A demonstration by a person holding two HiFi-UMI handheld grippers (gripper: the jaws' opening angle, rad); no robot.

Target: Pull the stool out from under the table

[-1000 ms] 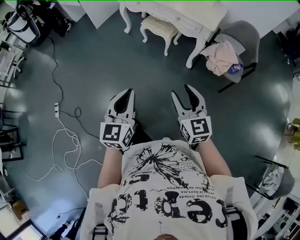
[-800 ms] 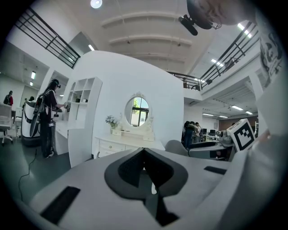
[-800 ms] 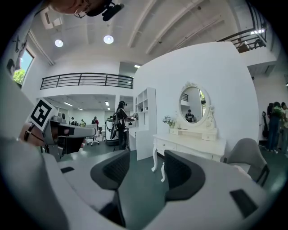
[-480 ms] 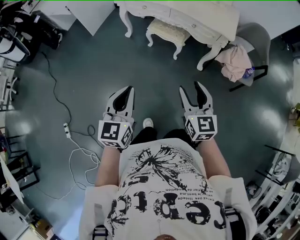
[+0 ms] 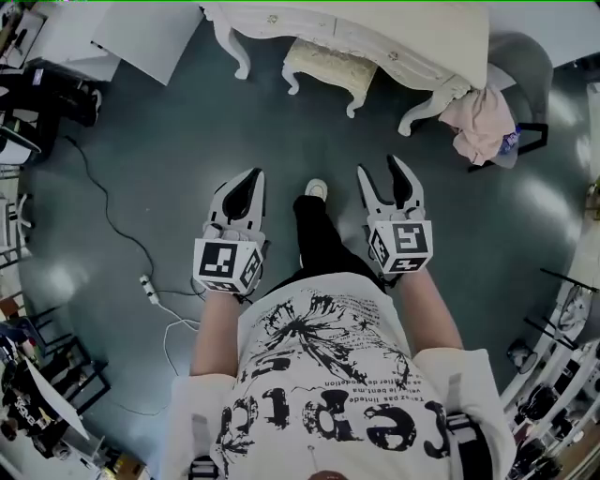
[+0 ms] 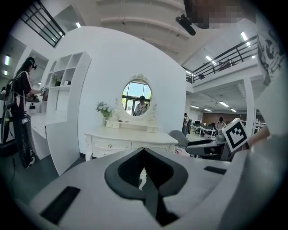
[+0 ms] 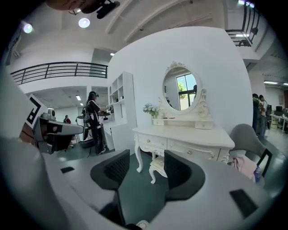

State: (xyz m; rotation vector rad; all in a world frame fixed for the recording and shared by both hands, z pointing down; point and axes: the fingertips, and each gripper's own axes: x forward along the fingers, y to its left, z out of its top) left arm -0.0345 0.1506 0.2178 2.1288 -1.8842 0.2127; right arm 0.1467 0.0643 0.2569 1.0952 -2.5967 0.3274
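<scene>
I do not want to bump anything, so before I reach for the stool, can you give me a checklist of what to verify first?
1. Stool tucked under the table: ok.
2. Right gripper open: ok; its jaws have just been opening, nothing between them.
3. Left gripper open: not ok; jaws together, empty.
4. Stool within reach: not ok; bare floor separates it from both grippers.
5. Path free: ok; the power strip lies off to the left.
6. Stool's far legs free: cannot tell; hidden under the table.

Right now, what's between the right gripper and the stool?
Nothing but bare floor between the right gripper and the stool; the head view shows it.
</scene>
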